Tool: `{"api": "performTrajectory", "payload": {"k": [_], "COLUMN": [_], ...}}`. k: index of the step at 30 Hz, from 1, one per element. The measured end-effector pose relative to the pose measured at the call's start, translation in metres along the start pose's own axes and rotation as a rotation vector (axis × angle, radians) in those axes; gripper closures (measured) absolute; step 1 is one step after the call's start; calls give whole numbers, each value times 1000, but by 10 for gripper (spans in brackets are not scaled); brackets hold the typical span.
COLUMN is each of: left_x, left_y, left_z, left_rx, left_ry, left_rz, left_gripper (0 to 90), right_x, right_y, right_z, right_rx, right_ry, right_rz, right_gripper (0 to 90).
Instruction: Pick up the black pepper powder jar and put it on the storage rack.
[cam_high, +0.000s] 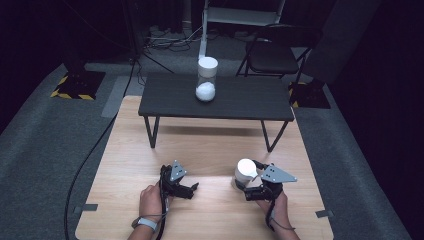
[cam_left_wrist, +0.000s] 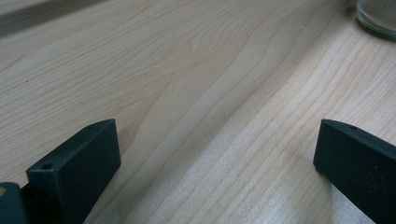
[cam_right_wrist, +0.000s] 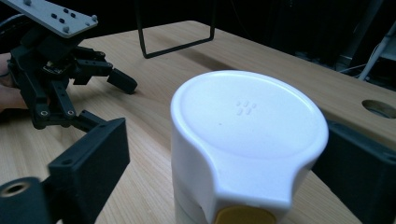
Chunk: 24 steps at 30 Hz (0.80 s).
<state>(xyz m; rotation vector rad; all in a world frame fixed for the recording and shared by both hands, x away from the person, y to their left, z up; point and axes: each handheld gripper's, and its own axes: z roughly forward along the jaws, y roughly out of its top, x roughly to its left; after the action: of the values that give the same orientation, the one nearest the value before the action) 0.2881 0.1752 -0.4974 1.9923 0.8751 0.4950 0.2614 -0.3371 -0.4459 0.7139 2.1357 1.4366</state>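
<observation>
Right gripper (cam_right_wrist: 224, 154) straddles a white-lidded jar (cam_right_wrist: 247, 135), jaws wide, not yet pressing.

The table (cam_high: 210, 150) is pale wood with a visible grain and a smooth matt finish. The jar (cam_right_wrist: 243, 149) has a smooth, slightly glossy white plastic lid. The jaws look like matt black plastic. The bench (cam_high: 170, 97) top is dark and matt.

Black linkage-framed left gripper (cam_high: 192, 187) and right gripper (cam_high: 244, 186), each topped by grey three-cornered plate (cam_right_wrist: 51, 16) (screw-studded); dark cables trailing; pale wristband (cam_high: 146, 223) below left gripper.
</observation>
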Motion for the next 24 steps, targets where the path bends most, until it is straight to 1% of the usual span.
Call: {"api": "performTrajectory", "payload": {"k": [3,4,5,7,9,11,15,21,24], "left_x": [0,0,0,0,0,0,0,0,0], "left_y": [0,0,0,0,0,0,0,0,0], "left_z": [0,0,0,0,0,0,0,0,0], "left_rx": [0,0,0,-1,0,1,2,2,2], "left_ry": [0,0,0,0,0,0,0,0,0], "left_rz": [0,1,0,-1,0,1,1,1,2], "left_gripper": [2,2,2,2,2,2,2,2,2], "right_x": [2,3,4,-1,-4,-5,-2,4,4], "right_y": [1,0,-1,-5,-9,-10,-12,-1,5], "right_z": [4,4,5,3,3,3,3,3,2], "right_rx": [25,26,21,-2,-15,-22,-29,5,7], "right_ry": [-14,-25,-29,-24,-17,-15,-26,-50,-56], "right_rz": [5,1,0,29,50,54,54,53,62], "right_gripper": [180,207,234,287,295,297,299,301,301]}}
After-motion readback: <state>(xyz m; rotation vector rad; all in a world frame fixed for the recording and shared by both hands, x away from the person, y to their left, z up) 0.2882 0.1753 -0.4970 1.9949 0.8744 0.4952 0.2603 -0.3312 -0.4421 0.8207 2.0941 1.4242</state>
